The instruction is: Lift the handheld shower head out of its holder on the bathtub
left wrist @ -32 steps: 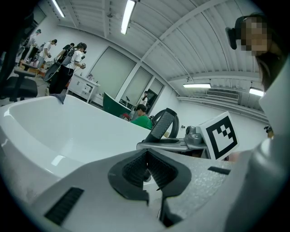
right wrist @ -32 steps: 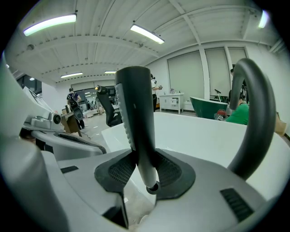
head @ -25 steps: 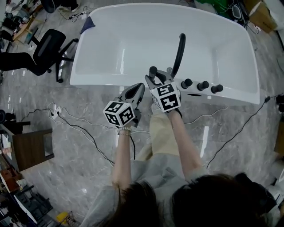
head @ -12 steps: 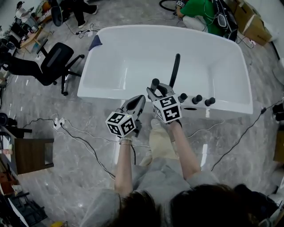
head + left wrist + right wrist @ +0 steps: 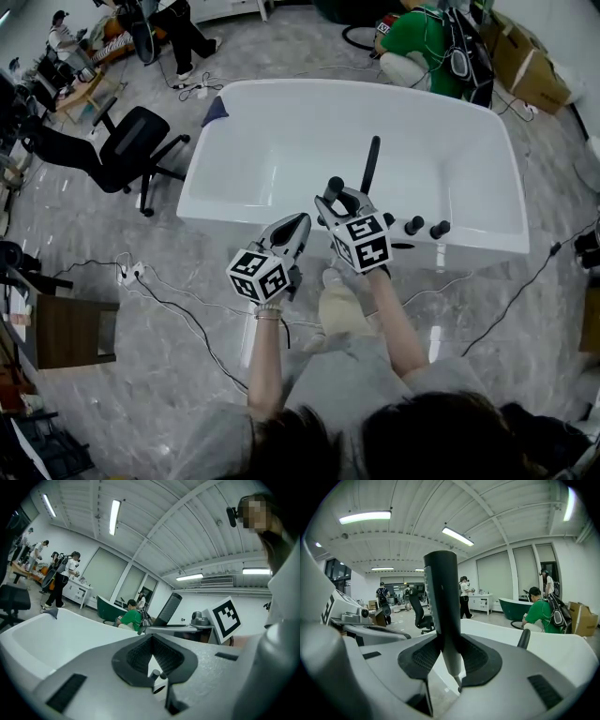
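Note:
The black handheld shower head [image 5: 440,588] stands upright between the pads of my right gripper [image 5: 449,644], which is shut on its handle; the silvery lower end [image 5: 453,663] hangs free below the pads. In the head view the shower head [image 5: 334,187] and right gripper [image 5: 336,200] are in the air in front of the white bathtub's near rim [image 5: 469,246], left of the black knobs [image 5: 412,225]. My left gripper [image 5: 300,222] floats beside it to the left, its pad tips [image 5: 151,639] touching with nothing between them. From the left gripper view the shower head [image 5: 168,609] shows at the right.
A curved black tap spout [image 5: 372,164] rises from the tub rim behind my right gripper. A black office chair [image 5: 131,141] stands left of the tub. Cables [image 5: 178,291] trail over the marble floor. A person in green [image 5: 412,47] crouches beyond the tub.
Both grippers have risen, the right one carrying the shower head up and away from the tub rim. The left stays beside it, still shut.

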A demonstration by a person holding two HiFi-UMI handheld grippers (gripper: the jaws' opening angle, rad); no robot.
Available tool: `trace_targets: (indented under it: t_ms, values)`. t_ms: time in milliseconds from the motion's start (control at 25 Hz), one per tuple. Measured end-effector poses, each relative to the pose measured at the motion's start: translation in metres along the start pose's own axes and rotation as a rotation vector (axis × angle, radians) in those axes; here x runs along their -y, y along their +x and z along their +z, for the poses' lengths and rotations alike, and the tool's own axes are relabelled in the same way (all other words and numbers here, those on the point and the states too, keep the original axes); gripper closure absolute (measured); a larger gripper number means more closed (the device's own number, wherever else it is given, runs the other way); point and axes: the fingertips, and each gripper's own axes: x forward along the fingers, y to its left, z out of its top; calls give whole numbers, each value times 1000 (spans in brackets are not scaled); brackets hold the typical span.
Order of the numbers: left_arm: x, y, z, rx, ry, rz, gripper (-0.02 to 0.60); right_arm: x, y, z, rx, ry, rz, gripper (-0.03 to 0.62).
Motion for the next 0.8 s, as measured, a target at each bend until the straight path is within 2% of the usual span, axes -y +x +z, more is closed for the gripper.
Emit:
trace_targets:
  t_ms: [520,800]
  values:
    - [39,-22,48,48,118,-54,577,-22,-43,50,93,-30,18,462]
    - [61,-38,61,58,156,-85,577,-30,-67,70,139,-34,3,462]
